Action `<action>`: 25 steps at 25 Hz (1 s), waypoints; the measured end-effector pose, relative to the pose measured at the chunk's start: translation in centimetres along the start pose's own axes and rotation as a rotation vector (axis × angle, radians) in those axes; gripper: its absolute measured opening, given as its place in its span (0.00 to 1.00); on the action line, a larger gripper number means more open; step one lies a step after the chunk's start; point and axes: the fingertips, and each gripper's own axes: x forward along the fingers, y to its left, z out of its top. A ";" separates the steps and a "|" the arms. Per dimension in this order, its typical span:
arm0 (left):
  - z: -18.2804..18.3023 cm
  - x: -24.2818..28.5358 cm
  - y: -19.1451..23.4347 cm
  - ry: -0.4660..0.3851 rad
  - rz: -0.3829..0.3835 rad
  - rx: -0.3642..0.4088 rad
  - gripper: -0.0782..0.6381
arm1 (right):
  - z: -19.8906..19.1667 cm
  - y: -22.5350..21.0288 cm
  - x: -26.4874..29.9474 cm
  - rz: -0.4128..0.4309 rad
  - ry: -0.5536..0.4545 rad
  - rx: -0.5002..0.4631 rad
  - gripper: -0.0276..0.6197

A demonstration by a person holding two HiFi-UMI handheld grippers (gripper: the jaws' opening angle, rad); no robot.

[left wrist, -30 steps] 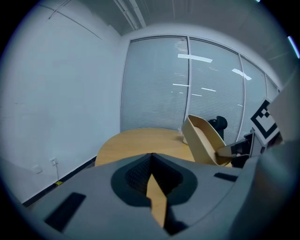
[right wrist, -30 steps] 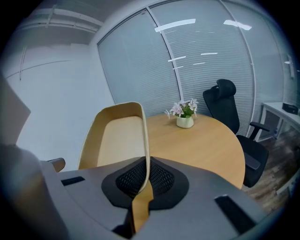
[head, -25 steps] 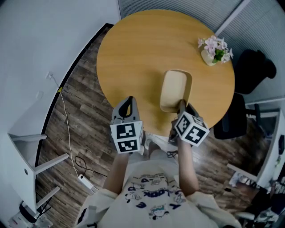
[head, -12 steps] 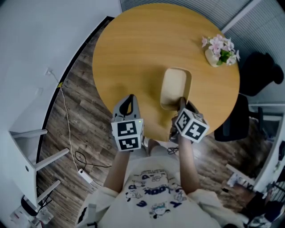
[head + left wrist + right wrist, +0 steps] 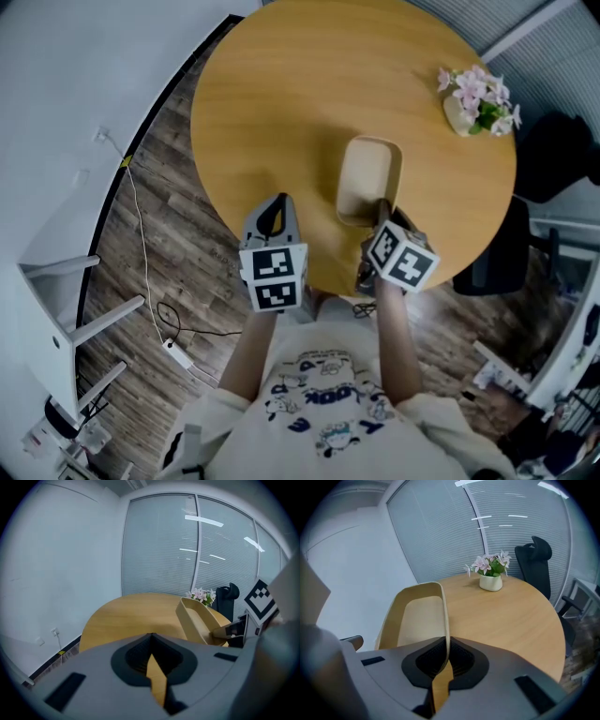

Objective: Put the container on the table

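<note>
Right claw (image 5: 382, 208) pinches the container (image 5: 367, 176) by its near wall at the worktop's (image 5: 281, 94) near edge. Left claw (image 5: 272, 212), closed and empty, hovers left of the container. Both poses are unchanged since a second ago.

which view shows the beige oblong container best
Head view: it shows the whole beige oblong container from above. The right gripper view shows it foreshortened, rim pinched in the right claw; the left gripper view shows it side-on.
</note>
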 end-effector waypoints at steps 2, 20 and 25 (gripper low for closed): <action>-0.5 0.5 0.0 0.015 -0.001 -0.004 0.11 | -0.4 -0.1 0.5 -0.003 0.018 -0.003 0.06; -4.9 3.7 0.5 0.151 -0.050 0.002 0.11 | -3.3 0.1 3.2 -0.070 0.177 -0.019 0.06; -6.0 4.3 0.4 0.176 -0.073 -0.001 0.11 | -4.2 -0.2 3.7 -0.098 0.201 -0.008 0.06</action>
